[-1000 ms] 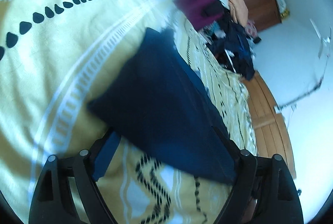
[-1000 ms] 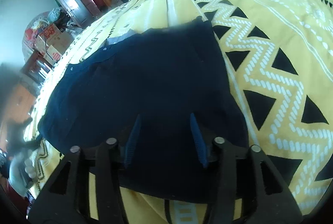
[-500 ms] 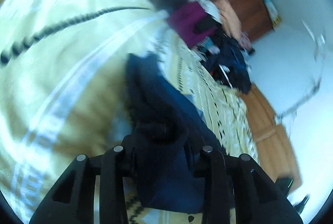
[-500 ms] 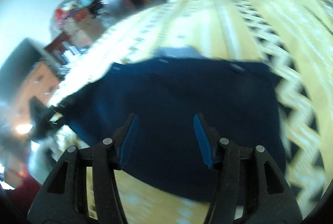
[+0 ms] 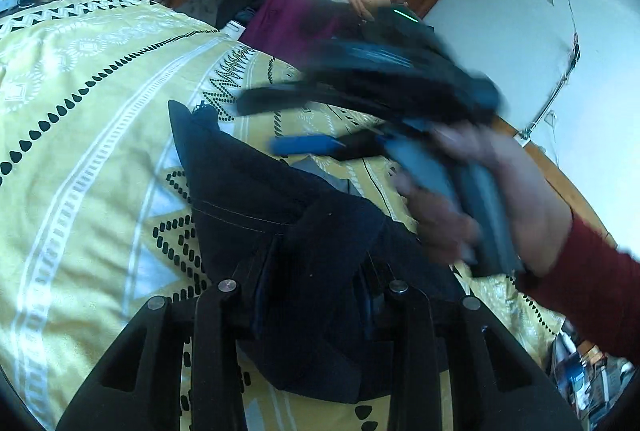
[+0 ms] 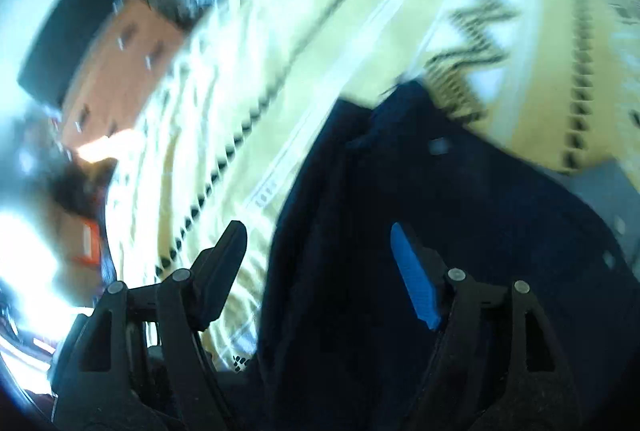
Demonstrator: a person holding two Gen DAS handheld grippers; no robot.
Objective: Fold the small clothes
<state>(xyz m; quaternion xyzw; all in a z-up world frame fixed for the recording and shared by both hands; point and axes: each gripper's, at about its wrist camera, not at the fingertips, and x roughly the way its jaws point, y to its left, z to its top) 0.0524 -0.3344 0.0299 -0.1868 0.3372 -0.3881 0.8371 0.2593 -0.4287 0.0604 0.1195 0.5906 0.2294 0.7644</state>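
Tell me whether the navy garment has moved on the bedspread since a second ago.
Yes. The navy garment, flat on the yellow bedspread earlier, is now bunched and lifted in the left tool.

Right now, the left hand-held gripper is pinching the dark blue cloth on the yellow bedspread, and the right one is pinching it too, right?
Not quite. The left hand-held gripper is shut on the dark blue cloth lying on the yellow bedspread, but the right hand-held gripper is open: the right wrist view shows its fingers spread wide apart over the cloth, pinching nothing.
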